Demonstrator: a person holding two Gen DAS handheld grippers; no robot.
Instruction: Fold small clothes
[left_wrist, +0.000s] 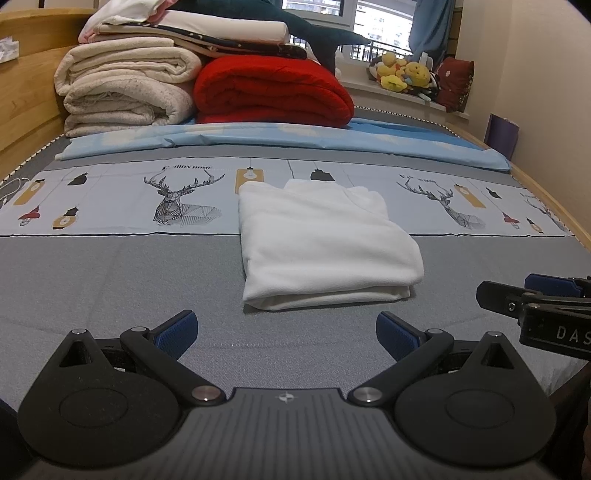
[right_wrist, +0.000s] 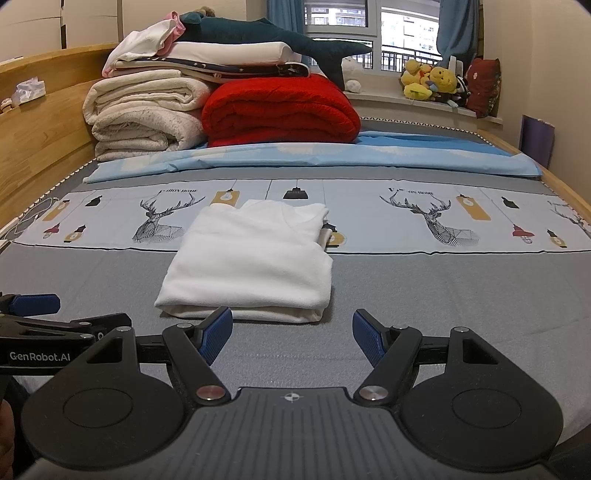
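Garment (left_wrist: 325, 243) lies folded; each hand-held gripper, left (left_wrist: 286, 334) and right (right_wrist: 291, 334), gapes empty.

Lower half of both frames: bare grey mattress (left_wrist: 110, 273) offers free passage around the folded white garment (left_wrist: 325, 240). Upper frame: stacked blankets (left_wrist: 125, 88) and red quilt (left_wrist: 273, 92) block passage.

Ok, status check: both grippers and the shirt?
Left gripper open, empty. Right gripper open, empty. White shirt folded on bed, just ahead. Nothing in the way.
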